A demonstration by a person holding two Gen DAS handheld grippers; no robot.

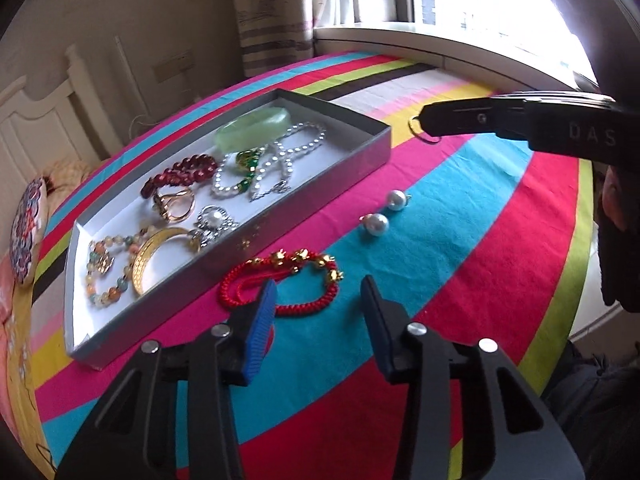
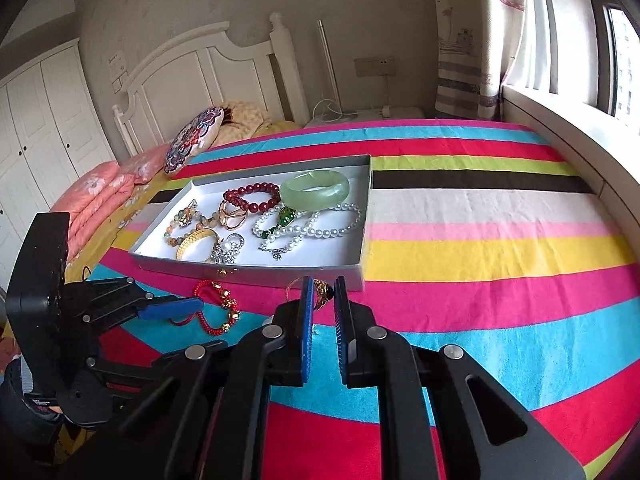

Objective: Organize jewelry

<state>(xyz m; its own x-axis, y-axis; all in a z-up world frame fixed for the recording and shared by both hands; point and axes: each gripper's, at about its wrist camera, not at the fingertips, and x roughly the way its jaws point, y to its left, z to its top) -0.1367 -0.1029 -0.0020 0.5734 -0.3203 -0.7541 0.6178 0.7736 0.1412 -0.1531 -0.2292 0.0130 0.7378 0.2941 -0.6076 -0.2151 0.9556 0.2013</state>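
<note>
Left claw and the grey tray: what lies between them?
In the left wrist view, the red cord bracelet with gold charms lies on the striped cloth between the left claw and the grey tray's near wall.

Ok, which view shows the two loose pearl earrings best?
The left wrist view: both pearl earrings lie unobstructed on the striped cloth beside the tray, beyond the left gripper. The right wrist view does not show them; the right gripper likely covers that spot.
</note>
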